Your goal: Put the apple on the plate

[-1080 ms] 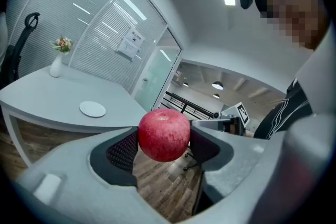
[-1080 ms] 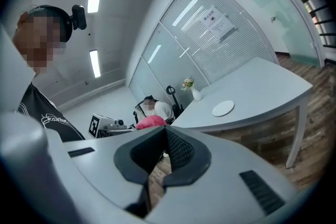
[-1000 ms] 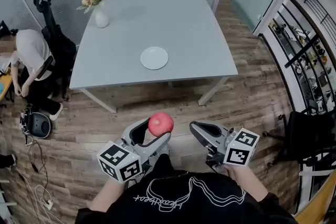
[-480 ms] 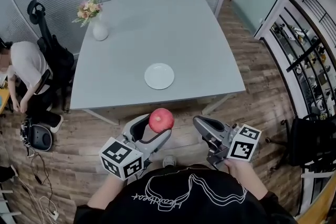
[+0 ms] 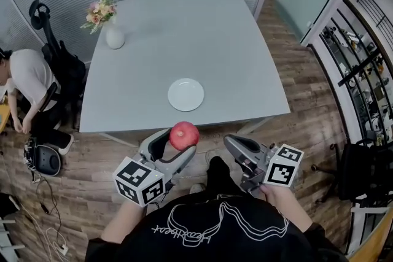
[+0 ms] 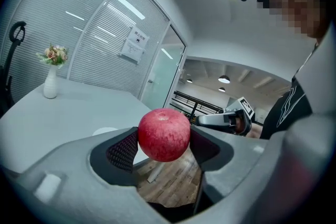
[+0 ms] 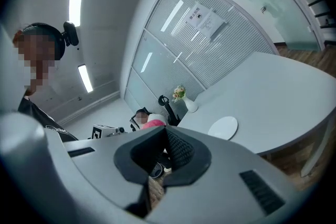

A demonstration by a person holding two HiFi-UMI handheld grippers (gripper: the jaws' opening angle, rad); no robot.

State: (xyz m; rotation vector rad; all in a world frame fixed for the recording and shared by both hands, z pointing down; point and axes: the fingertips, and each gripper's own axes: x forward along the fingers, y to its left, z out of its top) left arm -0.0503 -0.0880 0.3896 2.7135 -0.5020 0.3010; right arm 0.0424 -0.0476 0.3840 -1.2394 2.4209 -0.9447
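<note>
A red apple (image 5: 184, 135) is held in the air by my left gripper (image 5: 177, 143), whose jaws are shut on its two sides. The apple (image 6: 164, 134) fills the middle of the left gripper view. It hangs over the wood floor, just short of the grey table's (image 5: 233, 52) near edge. A white plate (image 5: 186, 94) lies bare on the table near that edge, straight beyond the apple. My right gripper (image 5: 232, 145) is level with the left one, to its right, shut and holding nothing. In the right gripper view the plate (image 7: 223, 127) shows beyond the shut jaws.
A white vase of flowers (image 5: 114, 37) stands at the table's far left corner. A seated person (image 5: 24, 80) and a dark chair are left of the table, with a round device (image 5: 42, 156) and cables on the floor. Shelving (image 5: 362, 70) lines the right side.
The table and plate have come nearer in the head view. The apple in the left gripper now sits close to the table's near edge. Both grippers keep their states.
</note>
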